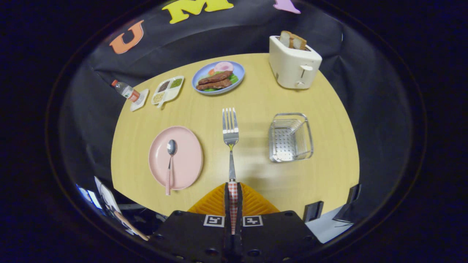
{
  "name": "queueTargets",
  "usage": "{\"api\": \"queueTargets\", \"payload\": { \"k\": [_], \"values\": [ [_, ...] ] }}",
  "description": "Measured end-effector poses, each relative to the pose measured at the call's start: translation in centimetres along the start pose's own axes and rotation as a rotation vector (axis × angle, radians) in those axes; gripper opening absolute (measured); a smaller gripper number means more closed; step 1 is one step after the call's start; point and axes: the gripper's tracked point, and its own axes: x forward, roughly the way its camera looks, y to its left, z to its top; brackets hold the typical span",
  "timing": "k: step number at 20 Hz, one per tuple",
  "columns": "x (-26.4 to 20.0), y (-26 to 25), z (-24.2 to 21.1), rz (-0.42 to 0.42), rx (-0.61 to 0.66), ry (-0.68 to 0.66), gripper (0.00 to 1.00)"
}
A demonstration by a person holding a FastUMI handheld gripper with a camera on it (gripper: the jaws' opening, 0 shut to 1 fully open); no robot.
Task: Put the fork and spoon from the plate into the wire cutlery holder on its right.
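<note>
Gripper [233, 193] clamps fork [230, 135] handle; spoon [170, 160] on plate [190, 157].

Shiny metal fork [230, 135], checked-pattern handle; matt pink plate [186, 160]; glossy wire holder [290, 137]; smooth wood-look table [256, 109].

Gripper [233, 193]: black body w/ 2 square b/w markers, ribbed orange fingers [214, 202].

Camera position: one fisheye on the gripper [233, 204].
It looks forward and steeply down from high above the table's [256, 91] near edge, taking in the whole top to the far wall.
</note>
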Motion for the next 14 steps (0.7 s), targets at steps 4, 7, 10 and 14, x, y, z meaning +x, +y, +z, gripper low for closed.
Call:
{"api": "queueTargets", "payload": {
  "k": [4, 7, 10, 14],
  "values": [
    [-1.2, -5.5, -0.1, -0.031, 0.014, 0.052, 0.04],
    [-0.9, -8.4, -0.4, -0.025, 0.052, 0.141, 0.03],
    [-0.3, -9.9, 0.0, -0.002, 0.084, 0.229, 0.03],
    [0.4, -9.8, 0.7, 0.021, 0.033, 0.292, 0.03]
  ]
}}
